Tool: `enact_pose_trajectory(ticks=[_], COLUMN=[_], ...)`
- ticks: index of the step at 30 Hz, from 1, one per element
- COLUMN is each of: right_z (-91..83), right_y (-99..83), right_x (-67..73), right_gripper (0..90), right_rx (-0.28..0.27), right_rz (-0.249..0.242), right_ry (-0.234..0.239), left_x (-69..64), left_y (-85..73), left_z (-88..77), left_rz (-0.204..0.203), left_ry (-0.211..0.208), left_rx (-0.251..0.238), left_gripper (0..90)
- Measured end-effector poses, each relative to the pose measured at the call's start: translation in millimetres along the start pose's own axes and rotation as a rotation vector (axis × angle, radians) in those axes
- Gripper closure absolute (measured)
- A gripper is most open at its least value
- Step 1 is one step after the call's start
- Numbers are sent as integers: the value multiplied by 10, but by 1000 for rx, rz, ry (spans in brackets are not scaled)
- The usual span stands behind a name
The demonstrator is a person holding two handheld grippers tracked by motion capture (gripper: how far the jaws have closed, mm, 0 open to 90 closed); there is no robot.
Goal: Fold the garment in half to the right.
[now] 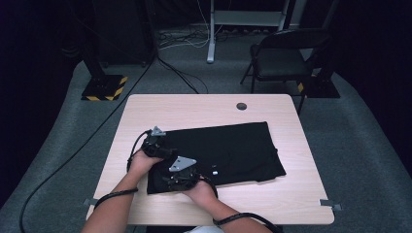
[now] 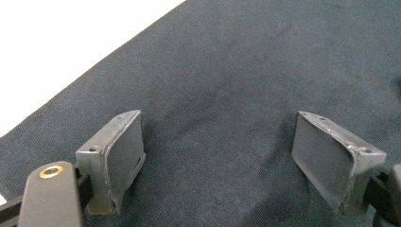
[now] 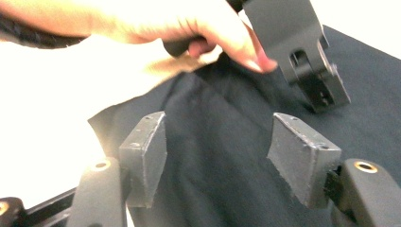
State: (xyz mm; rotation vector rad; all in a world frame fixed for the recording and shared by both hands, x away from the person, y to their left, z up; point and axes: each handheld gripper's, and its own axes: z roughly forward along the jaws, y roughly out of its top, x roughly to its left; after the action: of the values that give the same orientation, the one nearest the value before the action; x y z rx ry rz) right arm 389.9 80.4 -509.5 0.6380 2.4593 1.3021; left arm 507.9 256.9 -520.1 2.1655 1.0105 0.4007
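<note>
Black jaws of our right gripper (image 3: 215,158) are standing apart over the near-left corner of the black cloth (image 1: 223,150), nothing pinched between them, the pads clear of the fabric. We are holding our left gripper (image 2: 217,161) just beyond it, on the cloth's left edge, jaws spread wide with flat fabric under them and no grip taken. In the right gripper view we are seeing the left hand (image 3: 189,23) just past that corner, with pale table (image 1: 204,109) showing beside it. From the high view, the cloth is lying spread flat with its long axis running left to right across the table, so nearly all of it is stretching away to the right of both grippers. We are judging the right gripper nearer the corner and better placed to take it.
</note>
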Motion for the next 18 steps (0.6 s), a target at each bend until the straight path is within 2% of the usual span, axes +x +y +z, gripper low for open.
enact_pose_trajectory(ticks=[2,8,13,15,18], right_z=[12,131,213,201,117], right_y=[33,10,-13,9,38], right_x=[13,26,-19,-21,26], right_gripper=[371,393,367,367,371], right_rx=[4,75,110,100,44], right_rz=[20,-6,12,10,6], right_ry=[35,19,21,17,22], left_x=[-1,-3,-4,-2,-2], left_y=[0,-3,-6,-6,-5], left_z=[1,-1,2,1,1], left_rz=[0,3,3,4,4], left_ry=[1,3,4,4,4], left_rx=[0,0,-4,-3,-3], left_gripper=[180,180,179,180,180])
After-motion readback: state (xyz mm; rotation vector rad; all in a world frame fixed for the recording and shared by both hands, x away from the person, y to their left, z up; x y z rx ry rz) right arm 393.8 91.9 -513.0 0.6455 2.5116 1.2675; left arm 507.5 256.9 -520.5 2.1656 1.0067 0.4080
